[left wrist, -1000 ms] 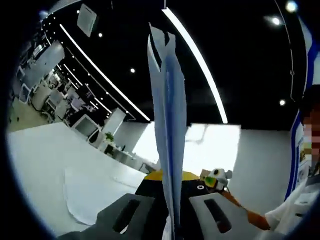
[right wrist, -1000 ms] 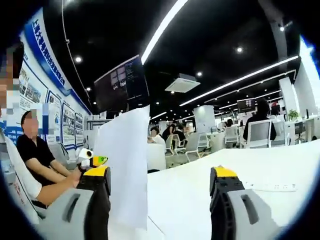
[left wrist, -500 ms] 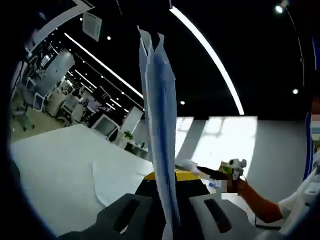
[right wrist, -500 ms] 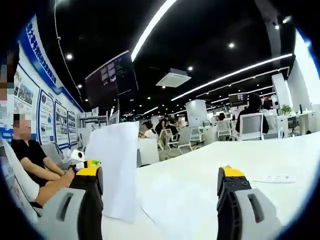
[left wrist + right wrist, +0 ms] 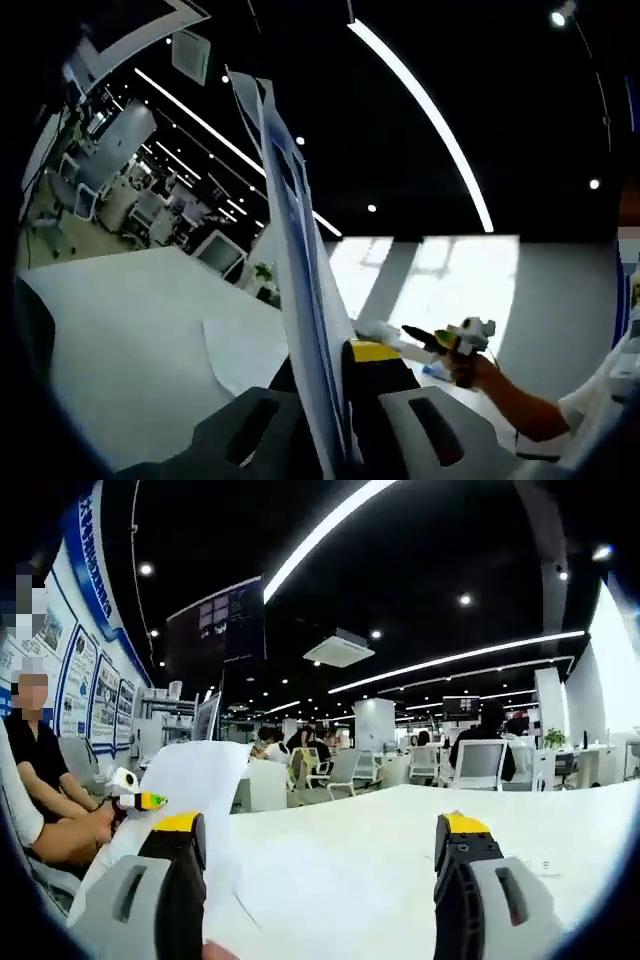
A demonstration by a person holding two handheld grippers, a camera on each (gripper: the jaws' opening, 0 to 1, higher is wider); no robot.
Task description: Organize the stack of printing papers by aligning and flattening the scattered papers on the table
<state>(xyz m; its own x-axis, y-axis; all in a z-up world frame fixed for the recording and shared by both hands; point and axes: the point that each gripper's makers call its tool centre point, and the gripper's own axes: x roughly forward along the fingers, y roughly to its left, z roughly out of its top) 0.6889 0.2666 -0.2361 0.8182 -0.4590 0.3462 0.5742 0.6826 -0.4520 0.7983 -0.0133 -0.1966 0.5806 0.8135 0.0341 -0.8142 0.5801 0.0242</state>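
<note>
The left gripper [image 5: 335,440] pinches the stack of papers [image 5: 300,300] edge-on between its fingers, the sheets standing tilted above the white counter [image 5: 120,340]. A loose sheet [image 5: 245,350] lies flat there. The right gripper [image 5: 320,890] holds its fingers wide over the counter, with bent papers just beside its left finger [image 5: 160,890]. Office chairs [image 5: 340,775] and ceiling light strips [image 5: 330,520] fill the room.

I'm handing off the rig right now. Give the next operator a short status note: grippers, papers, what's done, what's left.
Left gripper: shut on the paper stack, held upright on edge, leaning a little.
Right gripper: open, holding nothing, above the table.
Papers: the stack is lifted off the table; a loose sheet lies flat beside it.
Done: stack gathered in the left gripper.
Left: square the edges, add the loose sheet, lay the stack flat.
</note>
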